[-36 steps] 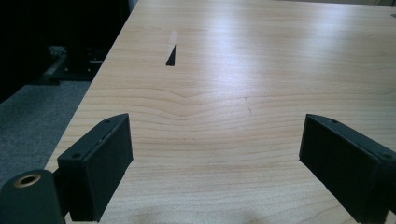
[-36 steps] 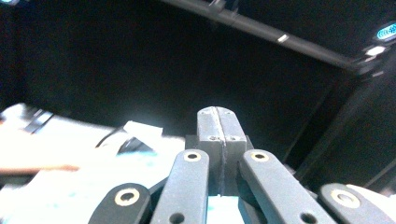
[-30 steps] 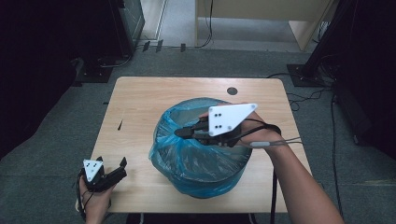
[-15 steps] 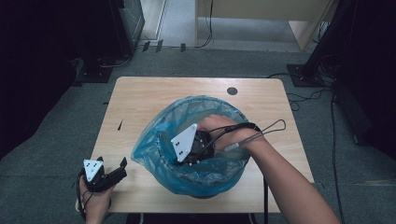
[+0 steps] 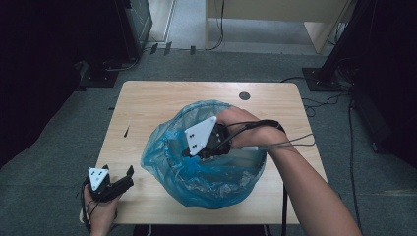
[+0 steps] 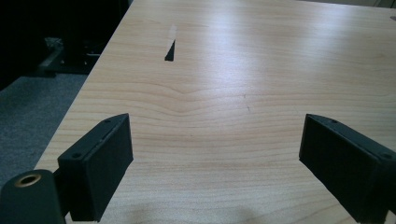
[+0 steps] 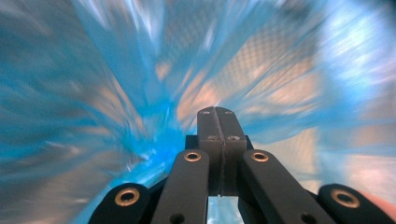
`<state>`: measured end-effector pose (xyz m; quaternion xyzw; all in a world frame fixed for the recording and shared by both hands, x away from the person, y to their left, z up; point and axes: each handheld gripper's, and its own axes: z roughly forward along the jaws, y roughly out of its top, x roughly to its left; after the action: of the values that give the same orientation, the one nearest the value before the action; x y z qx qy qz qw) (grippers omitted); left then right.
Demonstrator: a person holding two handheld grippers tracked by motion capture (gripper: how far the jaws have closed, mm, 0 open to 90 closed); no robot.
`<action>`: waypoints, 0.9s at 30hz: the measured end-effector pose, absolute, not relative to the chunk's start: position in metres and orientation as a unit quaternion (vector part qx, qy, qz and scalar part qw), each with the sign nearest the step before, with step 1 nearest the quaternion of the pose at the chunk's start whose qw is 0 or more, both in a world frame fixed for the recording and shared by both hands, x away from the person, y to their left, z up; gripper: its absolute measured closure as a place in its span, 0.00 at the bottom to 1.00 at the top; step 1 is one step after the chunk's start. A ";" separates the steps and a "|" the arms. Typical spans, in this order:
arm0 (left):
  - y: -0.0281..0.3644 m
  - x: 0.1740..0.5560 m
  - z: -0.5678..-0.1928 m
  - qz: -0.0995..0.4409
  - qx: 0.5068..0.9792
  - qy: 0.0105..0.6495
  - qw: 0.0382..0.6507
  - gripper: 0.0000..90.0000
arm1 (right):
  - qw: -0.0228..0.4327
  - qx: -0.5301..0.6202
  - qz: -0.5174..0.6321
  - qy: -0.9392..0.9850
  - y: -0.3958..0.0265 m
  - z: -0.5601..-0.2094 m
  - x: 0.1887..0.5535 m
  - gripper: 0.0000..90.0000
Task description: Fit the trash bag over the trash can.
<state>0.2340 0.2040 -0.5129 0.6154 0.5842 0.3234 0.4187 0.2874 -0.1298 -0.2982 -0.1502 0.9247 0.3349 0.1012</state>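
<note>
Left gripper (image 5: 120, 181): black, angular, topped by a grey three-cornered plate; it is being held in the left hand (image 5: 101, 214) at the near left corner of the table (image 5: 147, 105); its jaws are standing wide apart over bare wood, nothing being held between them; in the left gripper view (image 6: 215, 154) the flat, matte, rectangular pads (image 6: 108, 163) are being seen on either side of pale, smooth, fine-grained board.

Blue bag (image 5: 216, 179): thin, translucent, crinkled plastic with a glossy sheen, rounded like a bowl and open at the top; it is sitting on the near middle of the table, its lower edge near the front rim; a faint mesh pattern is being shown through the film in the right gripper view (image 7: 280, 70), much blurred.

Right gripper (image 5: 189, 152): it is being held by the right hand (image 5: 241, 128) inside the mouth of the bag, pointing down and leftward; in the right gripper view (image 7: 220, 114) the jaws are being pressed together flat, face to face; whether any film is being pinched between them cannot be told; a cable (image 5: 285, 142) is trailing over the wrist.

Table marks: a small dark wedge-shaped notch (image 6: 170, 50) on the left part of the board; a round dark hole (image 5: 244, 96) near the far edge.

Surroundings: grey carpet (image 5: 59, 147) is lying around the table; dark cabinets (image 5: 59, 49) are standing at far left; loose cables (image 5: 324, 101) are lying on the floor at far right.
</note>
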 end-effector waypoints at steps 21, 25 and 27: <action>0.203 0.235 -0.513 0.322 0.616 0.587 0.415 0.11 | 0.120 -0.148 0.141 0.971 -0.122 -0.348 0.295 1.00; 0.204 0.235 -0.513 0.323 0.615 0.585 0.418 0.11 | 0.099 -0.147 0.197 0.964 -0.122 -0.340 0.290 1.00; 0.204 0.235 -0.513 0.322 0.615 0.585 0.420 0.11 | 0.095 -0.138 0.250 0.954 -0.127 -0.324 0.287 1.00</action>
<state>0.2346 0.2040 -0.5129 0.6146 0.5850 0.3222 0.4198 0.2874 -0.1267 -0.3244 -0.1376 0.9536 0.2503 0.0951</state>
